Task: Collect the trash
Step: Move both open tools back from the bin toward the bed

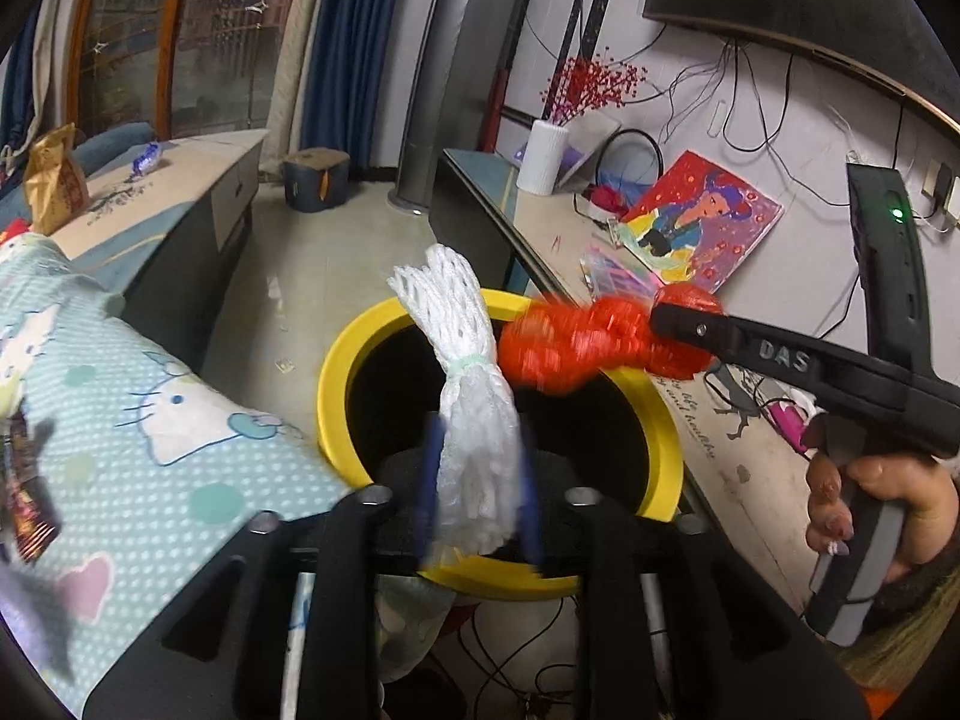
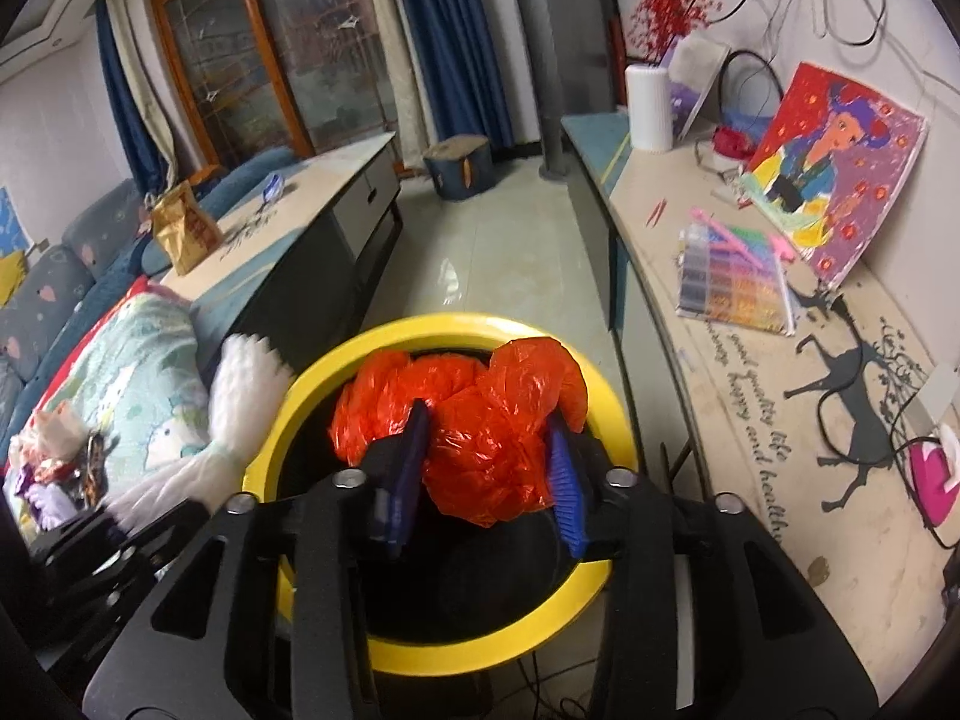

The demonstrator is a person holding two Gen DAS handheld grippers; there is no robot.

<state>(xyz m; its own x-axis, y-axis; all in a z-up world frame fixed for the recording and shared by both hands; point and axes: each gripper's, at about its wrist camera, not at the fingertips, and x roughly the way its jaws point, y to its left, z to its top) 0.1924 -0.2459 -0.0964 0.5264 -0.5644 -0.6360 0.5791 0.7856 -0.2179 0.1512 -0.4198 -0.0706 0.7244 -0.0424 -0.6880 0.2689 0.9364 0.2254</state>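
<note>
White foam net [image 1: 474, 384] and crumpled red bag [image 2: 474, 420] over yellow-rimmed bin [image 2: 618, 420].

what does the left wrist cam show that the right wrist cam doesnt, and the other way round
Only the left wrist view shows the hand holding the right gripper from the side, and the full white foam net between the left gripper fingers.

Only the right wrist view shows the pink box on the counter, and the orange plastic bag close up between the right gripper's blue pads.

Both show the yellow-rimmed bin, the bag and net over it, the painting and the white vase.
</note>
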